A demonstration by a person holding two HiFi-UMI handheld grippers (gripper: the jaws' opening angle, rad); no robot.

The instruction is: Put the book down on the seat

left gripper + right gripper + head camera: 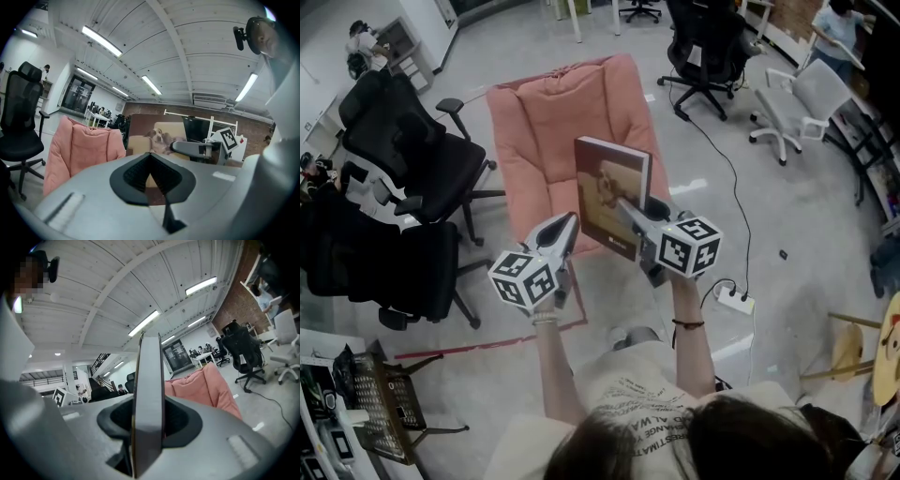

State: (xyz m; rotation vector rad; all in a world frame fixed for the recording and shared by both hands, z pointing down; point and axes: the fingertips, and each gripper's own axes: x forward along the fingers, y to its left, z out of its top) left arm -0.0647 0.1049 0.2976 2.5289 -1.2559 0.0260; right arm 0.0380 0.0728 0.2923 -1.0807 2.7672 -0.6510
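A hardcover book [612,192] with a dog on its brown cover stands upright in the air, over the front of the pink cushioned seat [544,131]. My right gripper [630,214] is shut on the book's lower right part. In the right gripper view the book's edge [149,376] runs straight up between the jaws, with the seat [206,385] behind. My left gripper [570,225] sits just left of the book with its jaws together and nothing in them. The left gripper view shows the book cover [154,138], the right gripper beyond it and the seat [79,150] to the left.
Black office chairs [412,150] stand close on the seat's left, another [708,47] behind it, and a white chair [802,103] at the far right. A power strip [733,300] and its cable lie on the floor at right. Red tape [487,342] marks the floor.
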